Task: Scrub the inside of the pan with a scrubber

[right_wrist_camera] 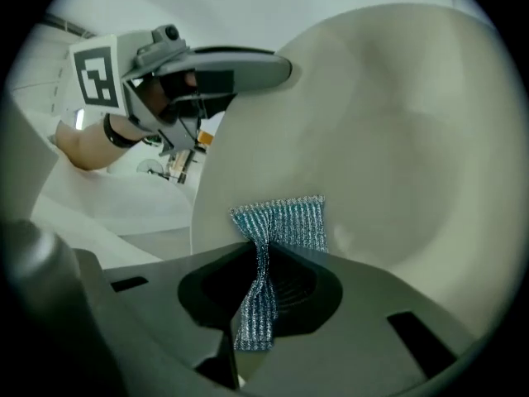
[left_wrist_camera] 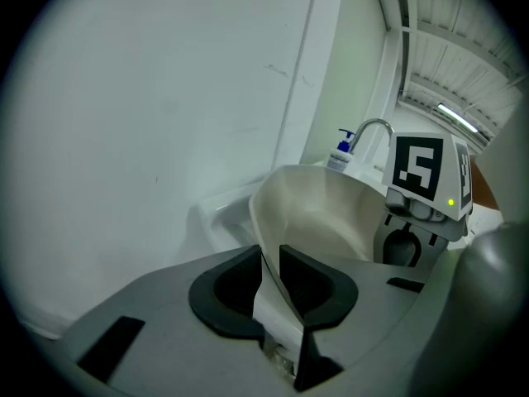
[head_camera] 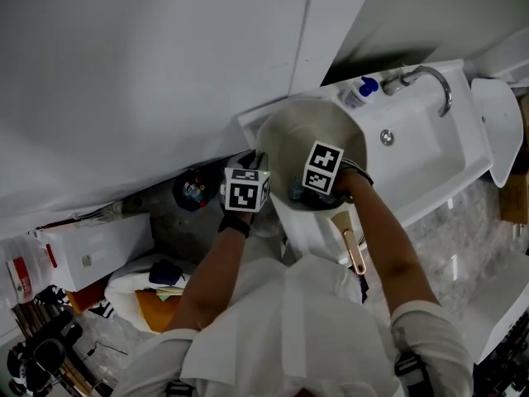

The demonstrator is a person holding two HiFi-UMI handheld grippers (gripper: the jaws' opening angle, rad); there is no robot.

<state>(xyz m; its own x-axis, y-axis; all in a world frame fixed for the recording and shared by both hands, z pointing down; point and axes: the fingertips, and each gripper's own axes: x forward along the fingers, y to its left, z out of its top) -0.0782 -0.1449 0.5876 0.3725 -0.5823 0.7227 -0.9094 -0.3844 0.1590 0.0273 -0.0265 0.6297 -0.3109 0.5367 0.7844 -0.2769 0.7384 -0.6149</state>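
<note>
Pinching pan [head_camera: 306, 135] rim in my left claw [left_wrist_camera: 271, 284], tilted over sink [head_camera: 426, 151] left end. My right claw [right_wrist_camera: 261, 278] clamps scrubber [right_wrist_camera: 285, 222] at inside wall. Scrubbing judged under way, most remaining.

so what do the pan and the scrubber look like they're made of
The pan: smooth cream inside with a soft, even sheen and a thin rim, probably coated or enamelled metal. The scrubber: blue-silver ribbed weave with glinting threads, bunching limply where the right gripper pinches it, likely synthetic mesh with metallic fibre.
</note>
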